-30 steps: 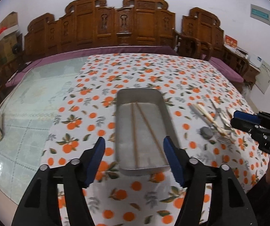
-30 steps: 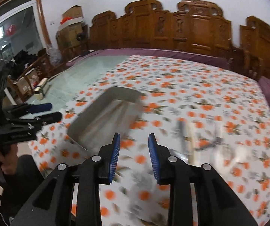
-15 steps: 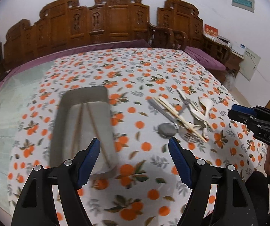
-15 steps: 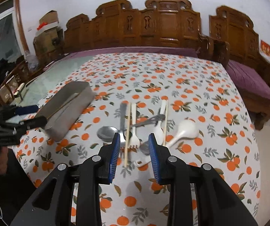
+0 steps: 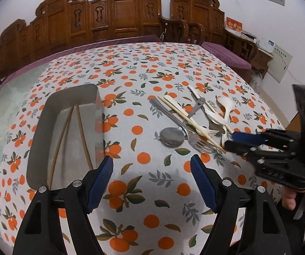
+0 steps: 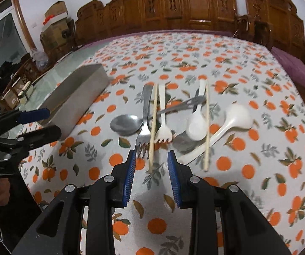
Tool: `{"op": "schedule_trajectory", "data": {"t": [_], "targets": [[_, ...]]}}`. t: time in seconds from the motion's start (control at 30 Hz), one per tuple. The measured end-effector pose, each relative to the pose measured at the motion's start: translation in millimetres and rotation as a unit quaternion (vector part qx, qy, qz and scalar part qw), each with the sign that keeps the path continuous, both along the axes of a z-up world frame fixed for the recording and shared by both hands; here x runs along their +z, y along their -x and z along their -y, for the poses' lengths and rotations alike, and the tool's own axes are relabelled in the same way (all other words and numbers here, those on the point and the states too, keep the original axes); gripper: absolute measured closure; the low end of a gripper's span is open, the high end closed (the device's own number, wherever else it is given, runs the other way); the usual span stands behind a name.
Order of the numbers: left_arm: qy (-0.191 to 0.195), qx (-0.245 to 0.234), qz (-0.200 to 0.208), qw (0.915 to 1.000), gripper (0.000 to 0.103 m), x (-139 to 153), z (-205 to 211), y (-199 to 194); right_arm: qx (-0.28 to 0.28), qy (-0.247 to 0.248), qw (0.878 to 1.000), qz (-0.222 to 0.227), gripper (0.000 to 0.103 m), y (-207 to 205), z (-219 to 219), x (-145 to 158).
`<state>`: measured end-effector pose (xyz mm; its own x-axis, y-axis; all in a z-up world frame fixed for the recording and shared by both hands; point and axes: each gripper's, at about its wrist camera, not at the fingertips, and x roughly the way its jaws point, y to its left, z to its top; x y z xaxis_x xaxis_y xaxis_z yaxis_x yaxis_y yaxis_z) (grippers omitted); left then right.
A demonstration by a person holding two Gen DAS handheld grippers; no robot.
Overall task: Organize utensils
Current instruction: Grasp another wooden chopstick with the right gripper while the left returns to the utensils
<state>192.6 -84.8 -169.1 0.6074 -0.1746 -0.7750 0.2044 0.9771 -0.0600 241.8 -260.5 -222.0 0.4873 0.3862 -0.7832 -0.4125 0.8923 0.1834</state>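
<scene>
A grey metal tray (image 5: 36, 131) lies on the left of the orange-print cloth with brown chopsticks (image 5: 83, 138) in it. To its right is a heap of utensils: a metal spoon (image 6: 124, 124), a metal fork (image 6: 142, 131), a white plastic fork (image 6: 163, 131), two white spoons (image 6: 196, 125) and two pale chopsticks (image 6: 153, 127). My right gripper (image 6: 150, 165) is open low at the heap's near edge. The near end of one pale chopstick lies between its fingers, apart from the pads. My left gripper (image 5: 152, 172) is open over bare cloth between tray and heap, holding nothing.
Carved wooden chairs (image 5: 129, 10) line the far side of the table. Bare glass tabletop (image 5: 1, 110) lies left of the cloth, and a purple-cushioned bench (image 6: 297, 68) stands on the right. A person's hand (image 5: 290, 199) holds the right gripper's handle.
Both grippers swung from the tray toward the utensil heap and sank lower. The left jaws stand slightly wider than before. The right gripper now has a chopstick end between its fingers.
</scene>
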Motion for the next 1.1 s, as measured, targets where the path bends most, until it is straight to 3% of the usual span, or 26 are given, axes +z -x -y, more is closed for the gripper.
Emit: {"op": "schedule_trajectory", "data": {"t": [0.37, 0.47, 0.9, 1.1], "targets": [[-0.012, -0.005, -0.007, 0.9999, 0.031, -6, 9, -2, 0.002, -0.019, 0.999, -0.027, 0.08, -17, -5, -19], [-0.017, -0.005, -0.008, 0.9998, 0.031, -7, 12, -3, 0.004, -0.025, 0.999, -0.034, 0.095, -21, -5, -18], [-0.026, -0.009, -0.026, 0.9993, 0.031, -20, 33, -15, 0.002, -0.052, 0.999, -0.013, 0.095, -20, 16, 21], [-0.034, -0.013, -0.031, 0.9989, 0.031, -25, 39, -15, 0.007, -0.038, 0.999, -0.023, 0.095, -15, 17, 18]]}}
